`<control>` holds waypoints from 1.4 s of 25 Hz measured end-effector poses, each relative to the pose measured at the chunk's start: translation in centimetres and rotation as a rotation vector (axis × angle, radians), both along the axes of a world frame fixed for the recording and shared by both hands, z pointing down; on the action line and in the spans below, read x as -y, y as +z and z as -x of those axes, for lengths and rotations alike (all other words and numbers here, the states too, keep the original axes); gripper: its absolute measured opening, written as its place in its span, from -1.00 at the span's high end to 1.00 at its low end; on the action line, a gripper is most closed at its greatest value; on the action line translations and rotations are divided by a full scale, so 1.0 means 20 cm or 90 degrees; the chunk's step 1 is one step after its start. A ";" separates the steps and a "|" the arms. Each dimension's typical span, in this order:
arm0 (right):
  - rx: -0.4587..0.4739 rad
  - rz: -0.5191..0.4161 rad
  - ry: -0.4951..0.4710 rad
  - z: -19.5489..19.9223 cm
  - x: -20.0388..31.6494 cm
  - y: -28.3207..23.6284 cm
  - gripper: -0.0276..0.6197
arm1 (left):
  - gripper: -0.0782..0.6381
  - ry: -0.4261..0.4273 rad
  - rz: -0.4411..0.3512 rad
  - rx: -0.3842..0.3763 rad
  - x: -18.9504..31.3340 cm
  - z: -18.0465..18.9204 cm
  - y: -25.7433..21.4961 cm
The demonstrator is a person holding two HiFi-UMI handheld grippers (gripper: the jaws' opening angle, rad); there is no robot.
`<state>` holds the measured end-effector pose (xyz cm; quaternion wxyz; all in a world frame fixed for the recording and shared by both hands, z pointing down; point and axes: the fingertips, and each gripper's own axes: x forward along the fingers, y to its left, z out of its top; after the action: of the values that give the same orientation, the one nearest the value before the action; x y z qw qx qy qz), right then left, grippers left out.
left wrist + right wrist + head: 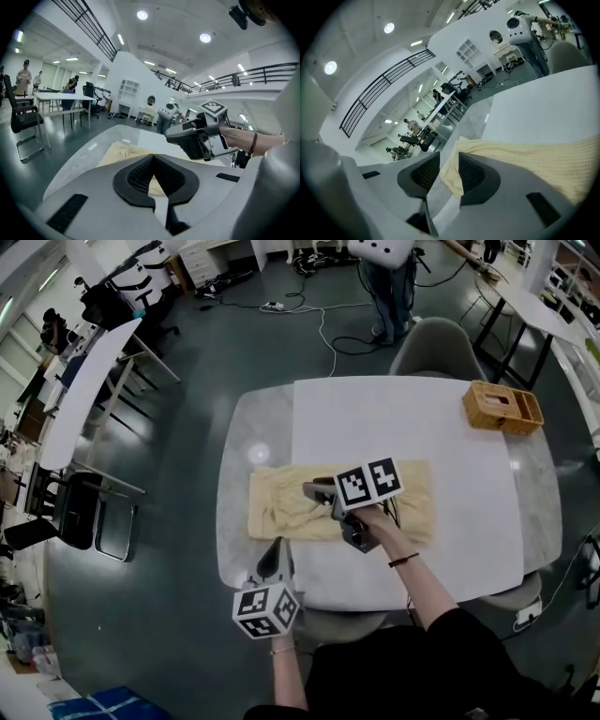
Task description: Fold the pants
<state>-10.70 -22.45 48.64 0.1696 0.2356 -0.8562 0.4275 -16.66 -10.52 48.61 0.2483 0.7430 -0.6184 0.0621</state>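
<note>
Head view: pale yellow pants (281,507) are laid flat on the tabletop (239,442) as a long band running left to right. Their left part lies on the bare grey surface and their right part on a white sheet (403,418) by which most of the tabletop is covered. The left end is bunched into creases and folds. The right end is smoother, with a straighter edge. In the right gripper view a fine waffle-like weave is shown on the cloth.

The right tool (317,491) is held over the middle of the pants, pointed toward their left end. Its jaws are parted, with a clear gap between the pads. No cloth is clamped there; it is only seen beyond the gap. The left tool (273,562) is held at the near edge of the tabletop, just short of the pants. Its jaws are closed together at the tips, and nothing is gripped. A wicker basket (502,407) is set toward the far right corner, well apart from the pants.
</note>
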 end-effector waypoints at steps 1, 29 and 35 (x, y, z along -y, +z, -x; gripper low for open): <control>-0.004 -0.006 0.010 -0.07 0.01 -0.01 0.54 | 0.74 0.003 -0.002 0.001 0.01 -0.01 -0.01; -0.159 0.023 0.347 -1.53 0.05 0.46 0.28 | 0.74 0.177 0.017 0.008 0.07 -0.71 0.03; -0.194 0.047 0.343 -1.54 0.07 0.60 0.25 | 0.74 0.191 0.031 0.009 0.07 -0.78 0.07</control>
<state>20.04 -23.88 60.56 0.1849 0.5095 -0.7114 0.4473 -1.11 -11.83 49.91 0.2500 0.8201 -0.5008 0.1189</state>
